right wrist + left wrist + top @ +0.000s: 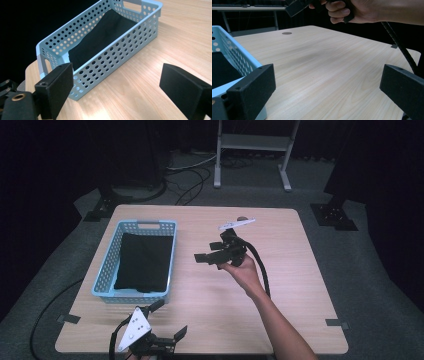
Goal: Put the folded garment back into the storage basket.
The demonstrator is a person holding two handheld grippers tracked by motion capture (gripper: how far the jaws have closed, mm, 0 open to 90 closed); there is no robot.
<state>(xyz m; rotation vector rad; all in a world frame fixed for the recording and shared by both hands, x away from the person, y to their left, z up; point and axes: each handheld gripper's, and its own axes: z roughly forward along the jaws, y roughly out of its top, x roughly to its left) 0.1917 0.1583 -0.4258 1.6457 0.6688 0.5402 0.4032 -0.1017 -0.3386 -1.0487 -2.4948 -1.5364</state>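
Though near, basket [135, 262] beside right gripper [209, 257].

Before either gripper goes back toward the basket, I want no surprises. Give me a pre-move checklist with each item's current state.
1. Right gripper open and holding nothing: ok; the right gripper view shows its jaws wide apart over bare wood.
2. Left gripper open and holding nothing: ok; jaws spread near the table's front edge.
3. Black cloth fully inside the blue basket: ok; nothing hangs over the rim.
4. Basket fully on the table: ok; it sits at the left side, flat.
5. Path between right gripper and basket free: ok; bare tabletop lies between.
6. Right gripper's cable free of snags: cannot tell.
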